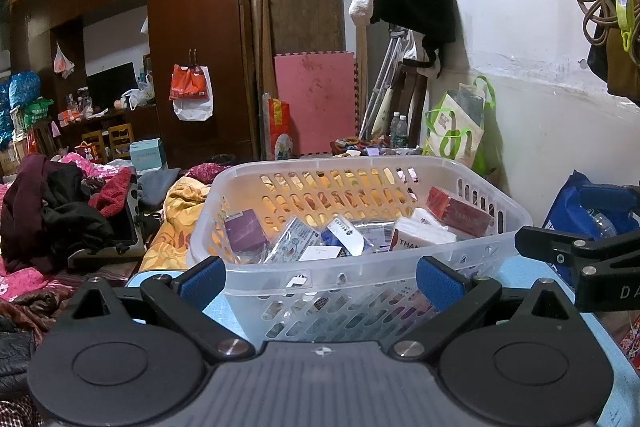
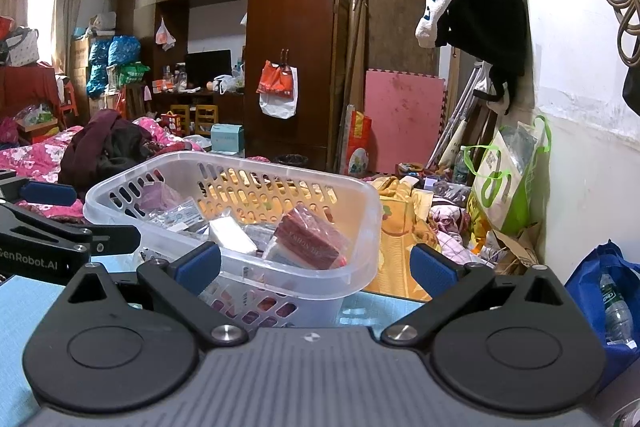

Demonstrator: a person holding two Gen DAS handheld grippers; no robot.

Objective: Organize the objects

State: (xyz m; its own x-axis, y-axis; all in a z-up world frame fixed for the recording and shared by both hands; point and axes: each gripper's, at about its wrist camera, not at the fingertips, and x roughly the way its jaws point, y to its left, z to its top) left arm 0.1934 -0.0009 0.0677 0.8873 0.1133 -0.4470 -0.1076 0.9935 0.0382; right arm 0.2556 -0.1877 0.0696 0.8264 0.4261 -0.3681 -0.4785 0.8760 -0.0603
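A clear plastic basket point(image 1: 360, 169) with slotted walls stands on a light blue table top point(image 1: 520, 271). It holds a purple box point(image 1: 245, 230), a red box point(image 1: 460, 213), a white tissue pack point(image 1: 424, 233) and several small packets. My left gripper point(image 1: 320, 283) is open and empty, its blue pads just in front of the basket's near wall. My right gripper point(image 2: 316, 267) is open and empty, facing the basket's right corner point(image 2: 360, 269), where the red box point(image 2: 310, 237) lies. Each gripper shows at the edge of the other's view.
Beyond the table lies a bed with an orange blanket point(image 1: 176, 227) and piled clothes point(image 1: 52, 211). A blue bag with a bottle point(image 2: 608, 299) stands at the right by the white wall. A green-handled bag point(image 2: 508, 179) leans on the wall. Dark wardrobes point(image 1: 192, 39) stand behind.
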